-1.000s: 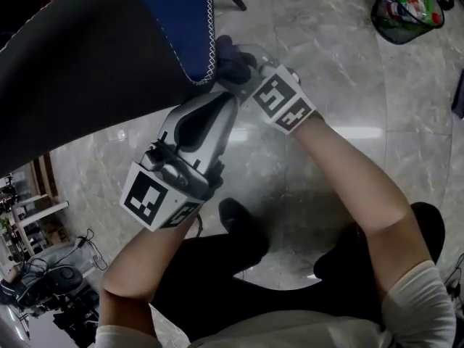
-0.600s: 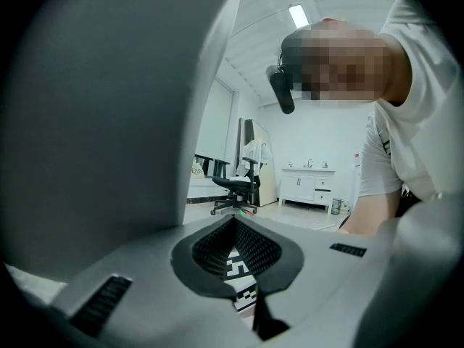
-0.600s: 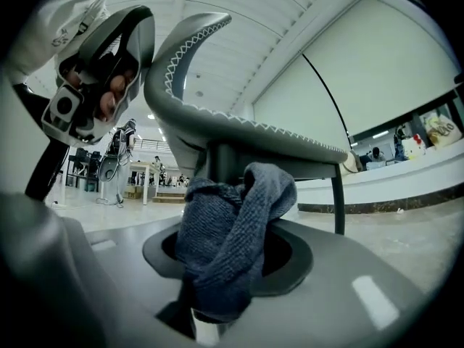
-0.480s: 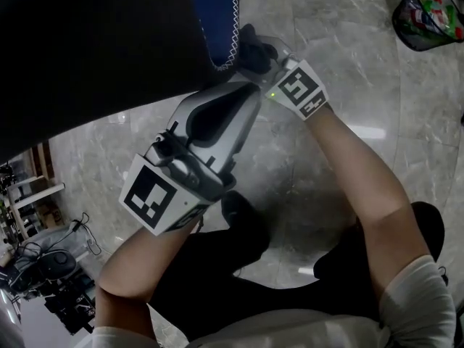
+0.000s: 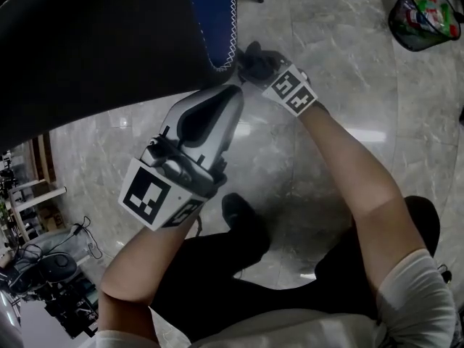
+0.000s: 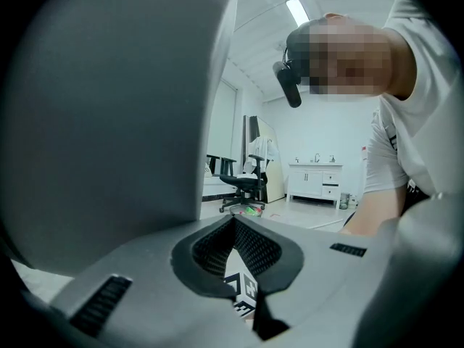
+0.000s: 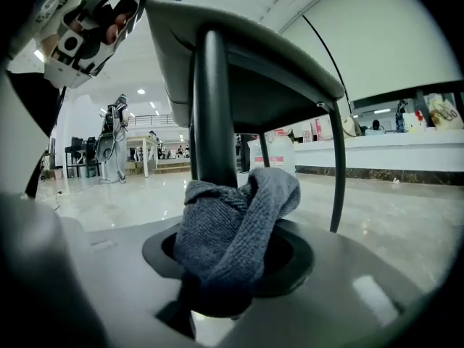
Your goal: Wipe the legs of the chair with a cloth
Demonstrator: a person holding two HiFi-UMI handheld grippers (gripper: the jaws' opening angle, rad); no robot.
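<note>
The chair's dark seat (image 5: pixel 94 42) fills the upper left of the head view, and its underside (image 7: pixel 246 56) spans the right gripper view. A black chair leg (image 7: pixel 210 100) stands just past my right gripper (image 7: pixel 232 230), which is shut on a bunched grey cloth (image 7: pixel 239 216) wrapped against that leg. Its jaws have just been opening, with the cloth still between them. In the head view the cloth (image 5: pixel 257 60) is a dark wad at the right gripper's (image 5: pixel 250 56) tip, under the seat corner. My left gripper (image 5: pixel 235 91) hovers beside it, tips together and holding nothing (image 6: pixel 233 223).
A thinner chair leg (image 7: pixel 339 165) stands to the right. A mesh waste bin (image 5: pixel 424 9) sits at the far right on the marble floor. The person's shoes (image 5: pixel 243 220) are below the grippers. Cables and equipment (image 5: pixel 43 281) lie at bottom left. An office chair (image 6: pixel 243 187) stands far off.
My right gripper has slid down along the chair leg with the cloth in it. The left gripper has stayed about where it was.
</note>
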